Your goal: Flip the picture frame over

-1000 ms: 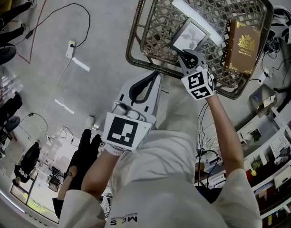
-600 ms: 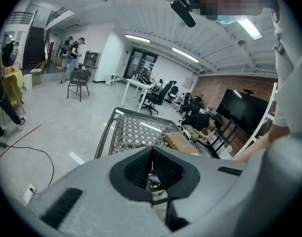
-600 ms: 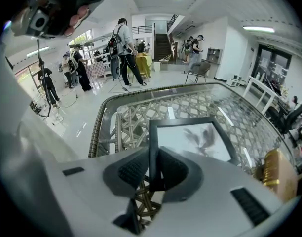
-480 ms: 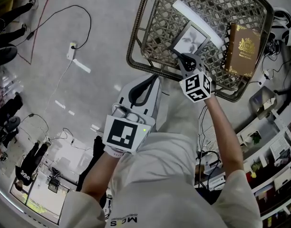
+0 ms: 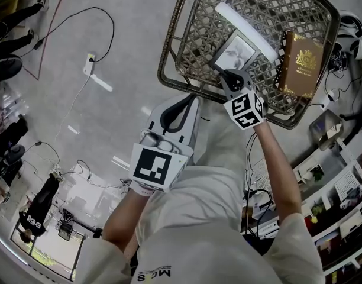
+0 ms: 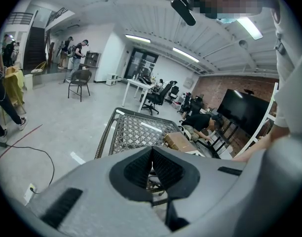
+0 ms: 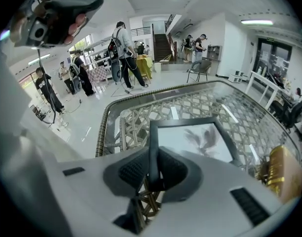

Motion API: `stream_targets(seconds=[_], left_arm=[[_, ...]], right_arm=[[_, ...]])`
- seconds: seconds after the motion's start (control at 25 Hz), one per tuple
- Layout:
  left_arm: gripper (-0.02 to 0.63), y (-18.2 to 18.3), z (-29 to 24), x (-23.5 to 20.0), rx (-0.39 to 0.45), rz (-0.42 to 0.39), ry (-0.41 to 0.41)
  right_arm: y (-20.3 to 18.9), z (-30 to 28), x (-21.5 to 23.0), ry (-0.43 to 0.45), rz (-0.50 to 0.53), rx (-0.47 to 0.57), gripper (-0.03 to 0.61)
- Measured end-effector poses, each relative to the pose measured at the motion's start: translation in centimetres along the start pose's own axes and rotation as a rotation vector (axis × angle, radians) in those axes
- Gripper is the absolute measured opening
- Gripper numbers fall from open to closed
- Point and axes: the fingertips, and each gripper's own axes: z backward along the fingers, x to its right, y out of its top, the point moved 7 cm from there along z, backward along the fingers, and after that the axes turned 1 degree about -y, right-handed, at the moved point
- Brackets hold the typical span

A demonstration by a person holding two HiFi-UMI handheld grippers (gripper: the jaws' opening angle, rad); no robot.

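Between the right gripper's (image 7: 152,171) fingers (image 7: 173,169): frame's (image 7: 193,139) near-left edge, just clamped. Frame lies picture-up on bench (image 5: 169,46), stretching ahead and right. Left gripper (image 5: 180,108) clenched empty, well behind.

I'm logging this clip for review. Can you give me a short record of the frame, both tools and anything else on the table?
frame: picture side up, not yet flipped
right tool: shut on the frame's edge; jaws have just been closing
left tool: shut, empty, near the table rim
book: on the table, right of the frame, apart from it
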Motion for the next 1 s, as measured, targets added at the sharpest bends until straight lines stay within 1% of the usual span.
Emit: stream_targets(seconds=[0.08, 0.2, 0.32, 0.44, 1.0], left_arm=[[0.025, -0.1, 0.1, -0.2, 0.007, -0.02, 0.002], [0.025, 0.0, 0.1, -0.2, 0.002, -0.008, 0.007], [0.025, -0.2, 0.2, -0.3, 0.002, -0.014, 0.007], [0.025, -0.5, 0.3, -0.5, -0.003, -0.036, 0.006], [0.025, -0.2, 0.1, -0.7, 0.017, -0.034, 0.011]], right_arm=[[0.3, 0.3, 0.0, 0.01, -0.017, 0.012, 0.075], [0.8, 0.8, 0.0, 0.025, -0.041, 0.03, 0.075], [1.1, 1.2, 0.0, 0.042, -0.071, 0.046, 0.075], [1.4, 1.5, -0.4, 0.068, -0.13, 0.08, 0.075], [3.3, 3.0, 0.4, 0.164, -0.389, 0.201, 0.075]])
